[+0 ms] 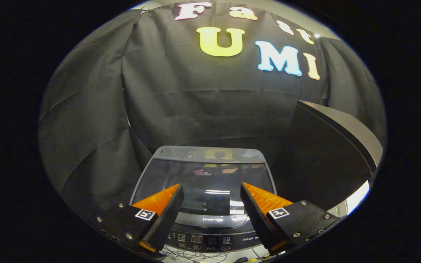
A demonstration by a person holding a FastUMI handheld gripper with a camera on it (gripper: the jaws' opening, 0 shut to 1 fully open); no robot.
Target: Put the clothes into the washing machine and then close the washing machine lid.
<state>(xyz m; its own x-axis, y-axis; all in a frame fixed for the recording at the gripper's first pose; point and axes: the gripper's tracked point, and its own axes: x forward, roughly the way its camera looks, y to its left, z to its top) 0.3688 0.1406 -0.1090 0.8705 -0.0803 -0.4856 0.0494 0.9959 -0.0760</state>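
We see the washing machine [205,204] directly ahead of and below the jaws, its long axis running away from us toward the black cloth wall [203,102]. Its lid [205,179] lies flat and down over the tub: a smooth, dark, glassy panel with a grey rim, glossy enough to mirror the booth. Whether any clothes sit beneath it we cannot tell through the reflections, so this could be a machine waiting to be opened or one already loaded and shut.

A tall dark slab [327,160] with a matte face and a rounded edge stands just right of the machine.

The control panel [210,241] runs across the near edge, between and under the fingers, with thin cables [196,255] trailing below it.

The gripper [212,195] has its jaws spread wide, holding nothing, wedge-shaped and ribbed on their outer faces.
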